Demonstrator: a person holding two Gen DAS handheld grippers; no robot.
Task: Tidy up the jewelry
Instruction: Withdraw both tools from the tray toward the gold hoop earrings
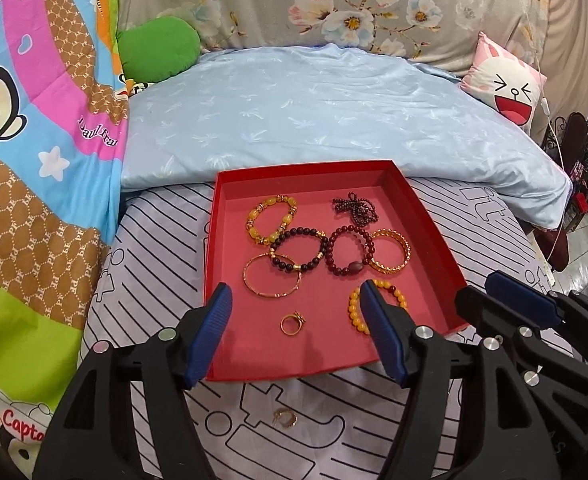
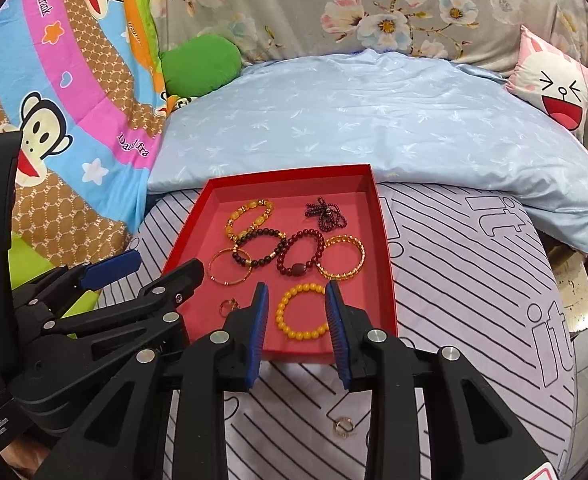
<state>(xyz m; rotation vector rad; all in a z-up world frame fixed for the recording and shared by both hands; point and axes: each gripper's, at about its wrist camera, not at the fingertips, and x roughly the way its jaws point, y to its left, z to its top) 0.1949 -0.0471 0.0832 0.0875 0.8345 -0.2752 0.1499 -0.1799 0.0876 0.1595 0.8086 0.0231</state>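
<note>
Lying on the striped bedsheet [image 1: 154,264], the red tray [image 1: 230,184] holds beaded bracelets, gold bangles and a gold ring [image 1: 293,323]. Left gripper [image 1: 294,300] and right gripper [image 2: 296,300] hover at its near edge, jaws apart, gripping nothing. A small gold earring [image 2: 343,427] lies on the sheet outside the tray.

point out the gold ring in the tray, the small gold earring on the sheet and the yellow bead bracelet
gold ring [image 1: 293,323], left wrist view, on its band
small gold earring [image 2: 341,426], right wrist view, on its hoop
yellow bead bracelet [image 2: 294,334], right wrist view, on its lower beads
</note>
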